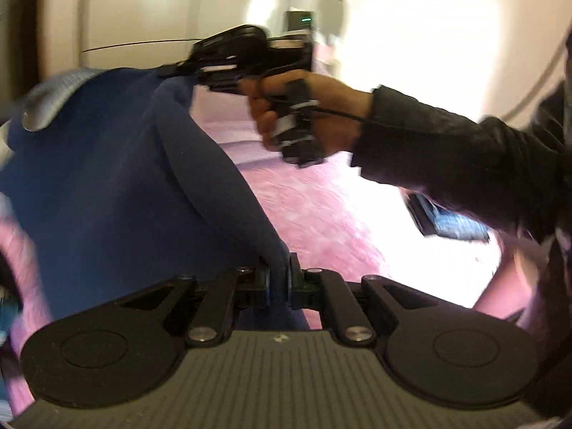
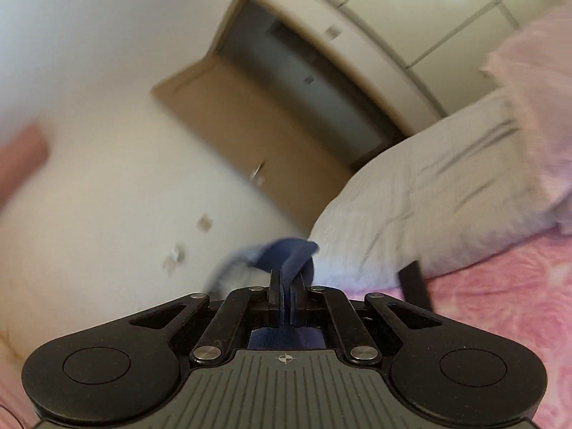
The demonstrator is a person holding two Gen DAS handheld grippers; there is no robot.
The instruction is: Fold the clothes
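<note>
Left gripper: jaws clamped on a fold of the blue garment, the cloth pinched between the two black pads.
Right gripper: jaws pressed together on another bunched edge of the same blue cloth; a tuft of it sticks out above the pads, and more shows below, in the gap behind the jaws.
Right gripper, seen from the left wrist: it grips the garment's upper corner; the person's hand is wrapped round its handle, with a dark sleeve behind it.
Garment: held up in the air between the two grippers, hanging as a broad blue sheet with soft creases; a pale lighter-blue band shows at its upper left edge.
Bed: lies below the garment, covered with a fluffy pink blanket.
Pillow: white, wrinkled, resting at the bed's end, beyond the right gripper.
Background: pale wall, an open brown door and white wardrobe panels.
Sharpness: both views are blurred.
</note>
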